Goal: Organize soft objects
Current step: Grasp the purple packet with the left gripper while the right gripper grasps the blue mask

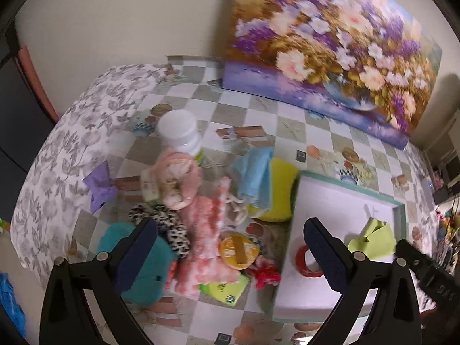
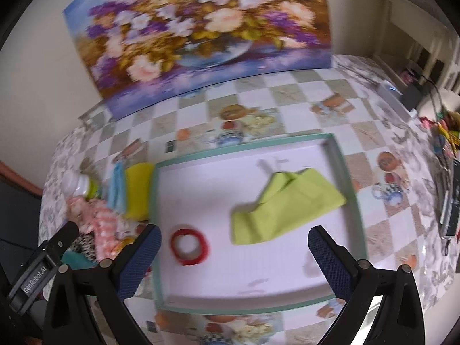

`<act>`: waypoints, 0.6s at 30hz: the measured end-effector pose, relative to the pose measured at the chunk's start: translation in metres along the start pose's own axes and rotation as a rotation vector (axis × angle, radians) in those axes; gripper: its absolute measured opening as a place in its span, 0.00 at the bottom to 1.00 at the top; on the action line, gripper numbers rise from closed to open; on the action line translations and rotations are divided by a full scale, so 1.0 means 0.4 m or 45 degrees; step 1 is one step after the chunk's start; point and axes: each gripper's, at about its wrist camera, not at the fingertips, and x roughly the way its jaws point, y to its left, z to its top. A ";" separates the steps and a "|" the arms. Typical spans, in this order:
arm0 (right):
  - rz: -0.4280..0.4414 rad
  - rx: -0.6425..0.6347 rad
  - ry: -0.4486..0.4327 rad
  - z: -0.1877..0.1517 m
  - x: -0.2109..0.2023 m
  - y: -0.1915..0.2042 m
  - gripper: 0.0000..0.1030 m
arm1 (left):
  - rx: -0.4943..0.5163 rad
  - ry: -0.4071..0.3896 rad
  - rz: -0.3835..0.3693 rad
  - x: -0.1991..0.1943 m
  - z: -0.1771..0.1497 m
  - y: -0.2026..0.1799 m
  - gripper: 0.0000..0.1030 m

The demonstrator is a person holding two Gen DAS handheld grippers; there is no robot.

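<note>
Left gripper (image 1: 230, 247) above soft pile, jaws spread, empty; right gripper (image 2: 234, 251) over tray (image 2: 349, 178), likewise.

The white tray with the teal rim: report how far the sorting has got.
Done: a lime-green folded cloth and a red tape ring lie in the white teal-rimmed tray. In hand: nothing; both grippers are open. Left: the pile of soft items beside the tray.

Large floral painting (image 2: 198, 31) leans against wall at rear of table. Checkered patterned tablecloth (image 2: 287, 100) covers tabletop. White-capped plastic bottle (image 1: 179, 130) and red tape roll (image 2: 188, 245) present.
</note>
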 end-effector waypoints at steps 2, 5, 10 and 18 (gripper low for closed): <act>0.021 -0.036 0.011 -0.008 0.013 0.041 1.00 | -0.035 -0.001 -0.010 -0.007 0.000 0.034 0.99; 0.068 -0.092 0.017 -0.017 0.028 0.105 1.00 | -0.097 -0.006 -0.006 -0.013 0.006 0.091 0.99; 0.217 -0.144 0.001 -0.010 0.054 0.198 1.00 | -0.103 0.006 0.032 -0.013 0.021 0.187 0.99; 0.269 -0.232 0.012 0.009 0.113 0.298 1.00 | -0.277 0.082 0.191 0.040 0.065 0.429 0.99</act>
